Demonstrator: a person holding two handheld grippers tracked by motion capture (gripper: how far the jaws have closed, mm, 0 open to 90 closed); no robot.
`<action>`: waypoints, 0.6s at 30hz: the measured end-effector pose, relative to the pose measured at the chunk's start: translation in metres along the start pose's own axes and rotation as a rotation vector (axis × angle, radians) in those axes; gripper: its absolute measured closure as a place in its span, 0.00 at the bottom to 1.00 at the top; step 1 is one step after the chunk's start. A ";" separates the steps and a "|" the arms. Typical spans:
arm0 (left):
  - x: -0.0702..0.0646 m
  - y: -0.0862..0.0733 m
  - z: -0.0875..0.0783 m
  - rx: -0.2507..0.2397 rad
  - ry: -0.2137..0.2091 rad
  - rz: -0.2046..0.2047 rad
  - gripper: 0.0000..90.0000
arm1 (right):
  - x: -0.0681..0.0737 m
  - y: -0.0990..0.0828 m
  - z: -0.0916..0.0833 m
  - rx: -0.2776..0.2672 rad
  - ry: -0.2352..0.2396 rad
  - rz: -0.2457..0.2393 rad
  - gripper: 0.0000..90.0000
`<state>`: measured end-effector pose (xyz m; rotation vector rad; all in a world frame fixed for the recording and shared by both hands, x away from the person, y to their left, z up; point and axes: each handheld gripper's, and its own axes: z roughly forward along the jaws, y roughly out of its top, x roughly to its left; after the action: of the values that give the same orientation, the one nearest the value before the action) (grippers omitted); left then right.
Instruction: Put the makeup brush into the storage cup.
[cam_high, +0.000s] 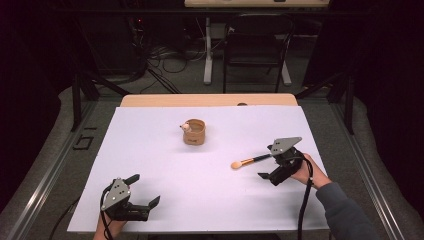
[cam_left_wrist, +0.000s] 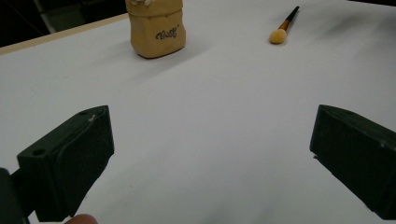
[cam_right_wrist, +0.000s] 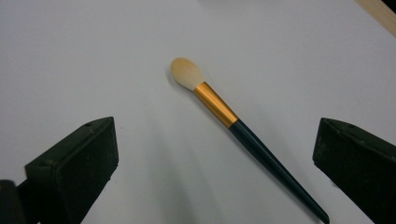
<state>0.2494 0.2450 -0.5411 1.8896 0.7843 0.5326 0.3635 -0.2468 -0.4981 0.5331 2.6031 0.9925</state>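
**Lining up on the makeup brush**

Reaching stage, by the look of it, with nothing gripped yet. Right gripper (cam_high: 276, 161) poised over the right half of the white table cover (cam_high: 165, 200), jaws spread wide and empty, straddling the dark handle of the makeup brush (cam_right_wrist: 236, 127). Brush lying flat on the cover, pale bristle head pointing toward the table's middle, gold ferrule behind it, handle tip running back under the gripper. Seen in the high view (cam_high: 250, 161) too, near the tan holder (cam_high: 194, 132) but clearly apart from it. Holder upright toward the far middle of the cover, with something pale already showing at its rim.

Left gripper (cam_high: 141, 191) parked at the near left corner, jaws likewise released, holding nothing, well away from both brush and holder.

Next, probably: lower the right jaws around the handle, just behind the ferrule, close gently on the thin shaft, then lift and tip it toward the holder. Slim round handle likely to roll or pivot if pinched off-centre.
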 end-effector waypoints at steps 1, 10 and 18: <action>0.000 0.000 0.000 -0.001 -0.003 0.000 0.00 | -0.002 0.002 0.002 0.013 0.006 -0.007 0.00; 0.000 0.000 0.000 -0.001 -0.004 0.000 0.00 | -0.013 0.019 0.010 0.113 0.036 -0.085 0.00; 0.000 0.000 0.000 -0.001 -0.005 0.002 0.00 | -0.020 0.032 0.018 0.182 0.042 -0.146 0.00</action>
<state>0.2494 0.2446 -0.5413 1.8900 0.7792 0.5294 0.3960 -0.2230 -0.4859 0.3613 2.7409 0.7342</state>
